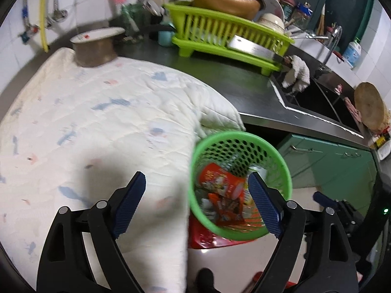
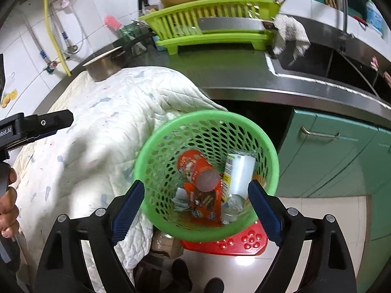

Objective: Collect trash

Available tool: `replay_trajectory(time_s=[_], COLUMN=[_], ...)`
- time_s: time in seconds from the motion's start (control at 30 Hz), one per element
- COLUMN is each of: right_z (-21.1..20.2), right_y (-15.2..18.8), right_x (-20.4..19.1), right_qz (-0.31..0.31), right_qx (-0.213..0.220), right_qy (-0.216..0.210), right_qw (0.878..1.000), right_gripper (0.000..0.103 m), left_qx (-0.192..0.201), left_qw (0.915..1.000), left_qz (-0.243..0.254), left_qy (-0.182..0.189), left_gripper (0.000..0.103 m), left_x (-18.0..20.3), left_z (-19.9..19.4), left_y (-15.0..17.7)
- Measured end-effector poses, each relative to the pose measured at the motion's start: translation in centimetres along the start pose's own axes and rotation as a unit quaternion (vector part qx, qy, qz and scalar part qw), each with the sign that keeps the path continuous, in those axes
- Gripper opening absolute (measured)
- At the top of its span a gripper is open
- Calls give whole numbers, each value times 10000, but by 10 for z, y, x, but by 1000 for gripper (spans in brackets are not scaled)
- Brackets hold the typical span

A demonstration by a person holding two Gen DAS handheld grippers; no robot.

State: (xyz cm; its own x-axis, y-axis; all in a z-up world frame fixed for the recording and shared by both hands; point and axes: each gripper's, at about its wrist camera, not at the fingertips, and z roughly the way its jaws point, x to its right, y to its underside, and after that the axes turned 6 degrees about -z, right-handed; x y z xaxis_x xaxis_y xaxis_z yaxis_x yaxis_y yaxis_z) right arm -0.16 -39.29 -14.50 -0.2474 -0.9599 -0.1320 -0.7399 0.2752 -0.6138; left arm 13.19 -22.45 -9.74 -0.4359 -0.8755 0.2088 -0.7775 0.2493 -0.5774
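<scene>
A green mesh trash basket [image 2: 156, 151] stands on a red stool [image 2: 246, 240] beside the cloth-covered counter; it also shows in the left wrist view [image 1: 234, 141]. Inside lie a red can [image 2: 198, 168], a white carton [image 2: 238, 171], an orange wrapper [image 2: 205, 202] and crumpled bits. My right gripper [image 2: 195, 207] is open and empty, right above the basket. My left gripper [image 1: 196, 200] is open and empty, over the cloth edge and the basket's left rim. The left gripper also shows at the left edge of the right wrist view [image 2: 41, 124].
A white quilted cloth [image 1: 97, 112] covers the counter, with a lidded steel pot [image 1: 94, 48] at its back. A green dish rack [image 1: 227, 36] with a cleaver and bowls stands behind. A sink [image 1: 317, 100] and green cabinets [image 2: 330, 156] lie to the right. A jar [image 2: 166, 244] stands on the floor.
</scene>
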Motion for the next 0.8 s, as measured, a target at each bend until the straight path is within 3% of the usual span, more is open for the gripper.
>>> replay_trajectory(time_s=[0.37, 0.8], right_z=[-28, -53], right_y=[-31, -51], right_x=[-61, -133], right_qz=[-575, -1182], right_qx=[419, 741], right_qy=[-289, -604], right_qw=[9970, 9884], right_gripper=[88, 90], left_qx=[862, 1199], left_qw=[9936, 9834], left_qz=[-211, -696], left_qy=[-698, -1171], left_gripper=[95, 97], left_x=[-52, -112], left_z=[-63, -123], left_y=[1, 26])
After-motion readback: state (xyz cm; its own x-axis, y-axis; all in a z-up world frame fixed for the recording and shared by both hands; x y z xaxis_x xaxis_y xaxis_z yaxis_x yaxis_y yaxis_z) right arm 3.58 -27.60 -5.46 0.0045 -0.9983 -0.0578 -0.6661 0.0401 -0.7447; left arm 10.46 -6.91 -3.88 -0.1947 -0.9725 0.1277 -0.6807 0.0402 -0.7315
